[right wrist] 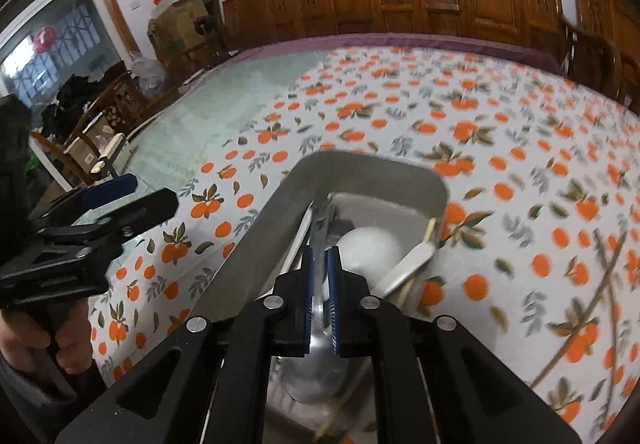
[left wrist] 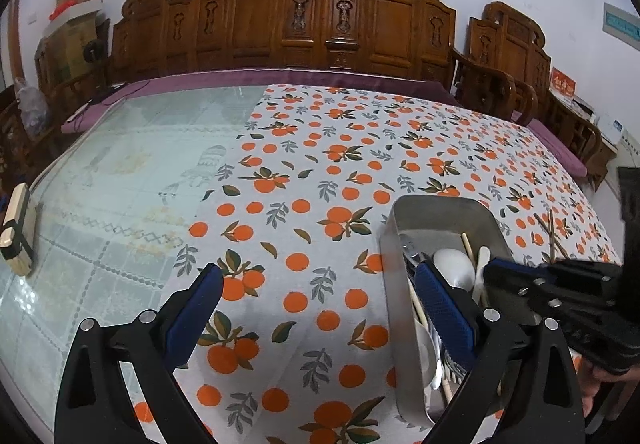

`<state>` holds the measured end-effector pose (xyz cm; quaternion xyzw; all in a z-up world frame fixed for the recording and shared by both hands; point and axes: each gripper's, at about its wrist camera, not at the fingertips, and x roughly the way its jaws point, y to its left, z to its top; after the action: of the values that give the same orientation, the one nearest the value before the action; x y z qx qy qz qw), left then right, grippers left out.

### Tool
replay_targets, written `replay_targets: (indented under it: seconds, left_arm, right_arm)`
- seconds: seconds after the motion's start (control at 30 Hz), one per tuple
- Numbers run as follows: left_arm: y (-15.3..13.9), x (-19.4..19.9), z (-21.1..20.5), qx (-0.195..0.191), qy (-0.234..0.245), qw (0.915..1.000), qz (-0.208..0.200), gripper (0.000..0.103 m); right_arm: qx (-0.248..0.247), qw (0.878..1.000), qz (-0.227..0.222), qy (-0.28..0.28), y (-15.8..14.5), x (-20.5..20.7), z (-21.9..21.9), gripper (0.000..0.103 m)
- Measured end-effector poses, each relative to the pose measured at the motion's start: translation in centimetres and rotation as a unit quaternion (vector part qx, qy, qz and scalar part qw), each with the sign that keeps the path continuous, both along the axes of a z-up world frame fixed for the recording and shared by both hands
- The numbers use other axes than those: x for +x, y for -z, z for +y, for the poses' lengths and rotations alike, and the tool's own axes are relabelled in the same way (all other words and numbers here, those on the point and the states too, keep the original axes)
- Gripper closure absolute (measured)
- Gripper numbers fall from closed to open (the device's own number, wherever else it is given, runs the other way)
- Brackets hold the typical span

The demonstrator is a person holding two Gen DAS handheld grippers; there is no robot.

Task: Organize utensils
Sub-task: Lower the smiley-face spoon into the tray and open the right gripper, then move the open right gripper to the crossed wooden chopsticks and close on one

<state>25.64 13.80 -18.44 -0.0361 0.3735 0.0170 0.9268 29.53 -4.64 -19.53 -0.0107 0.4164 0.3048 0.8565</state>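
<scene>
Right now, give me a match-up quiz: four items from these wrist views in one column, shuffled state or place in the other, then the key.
Items
1. left gripper
2. right gripper
3. metal tray
4. loose chopsticks

States or places
A. on the orange-print tablecloth, outside the tray
B. jaws wide apart, nothing between them
C. holds spoons and chopsticks
D. pads closed on a metal spoon over the tray

Pairs: 1-B, 2-D, 3-C, 4-A
</scene>
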Motion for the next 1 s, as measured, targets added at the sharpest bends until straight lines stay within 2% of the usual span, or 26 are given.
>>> replay_targets:
  seconds: [0.1,0.27,0.3,0.37,0.43,0.57,0.63,0.7,0.8,0.9,0.97,1.0]
  left_arm:
    - [-0.2,-0.2,-0.5,0.005,0.003,1.0000,-0.008,0.010]
    - [-0.5,-0.2,-1.2,0.004,0.005,0.9998,-0.018,0.010]
    - [-0.5,-0.2,-1.4,0.004,0.006,0.9998,-0.019,0.010]
    - [-0.5,-0.2,-1.7,0.005,0.008,0.9997,-0.021,0.010]
    - [-0.7,-0.3,-2.3,0.007,0.012,0.9996,-0.025,0.010]
    - [-1.1,-0.7,-3.5,0.001,0.022,0.9992,-0.034,0.010]
    - [-1.2,-0.8,-4.4,-0.003,0.031,0.9989,-0.034,0.010]
    - [-1.4,-0.9,-5.4,-0.001,0.042,0.9985,-0.037,0.010]
    - [-1.7,-1.3,-7.1,0.004,0.058,0.9975,-0.042,0.010]
    - [-2.0,-1.6,-8.8,-0.003,0.075,0.9963,-0.041,0.010]
    - [-2.2,-1.7,-9.9,-0.009,0.090,0.9952,-0.036,0.010]
    - [-2.3,-1.7,-10.4,-0.011,0.094,0.9949,-0.035,0.010]
  right_arm:
    - [-0.013,0.999,-0.030,-0.011,-1.3,-1.1,-2.0,0.093]
    - [-0.030,0.998,-0.048,-0.010,-2.6,-1.7,-5.6,0.093]
    - [-0.031,0.998,-0.052,-0.005,-2.9,-1.7,-6.6,0.089]
    - [-0.031,0.998,-0.056,0.005,-3.3,-1.7,-8.4,0.078]
    - [-0.036,0.997,-0.065,0.017,-3.5,-1.7,-10.2,0.058]
    - [-0.049,0.993,-0.087,0.057,-3.7,-1.6,-14.0,0.036]
    - [-0.057,0.991,-0.095,0.079,-3.2,-1.3,-16.1,0.016]
    - [-0.065,0.989,-0.095,0.095,-2.5,-0.9,-17.6,0.010]
    - [-0.079,0.985,-0.095,0.116,-1.1,-0.3,-19.7,0.008]
    - [-0.096,0.986,-0.069,0.117,1.2,1.1,-21.1,0.008]
    - [-0.103,0.987,-0.056,0.114,2.1,1.7,-21.6,0.016]
    - [-0.103,0.987,-0.046,0.114,2.7,2.3,-22.1,0.023]
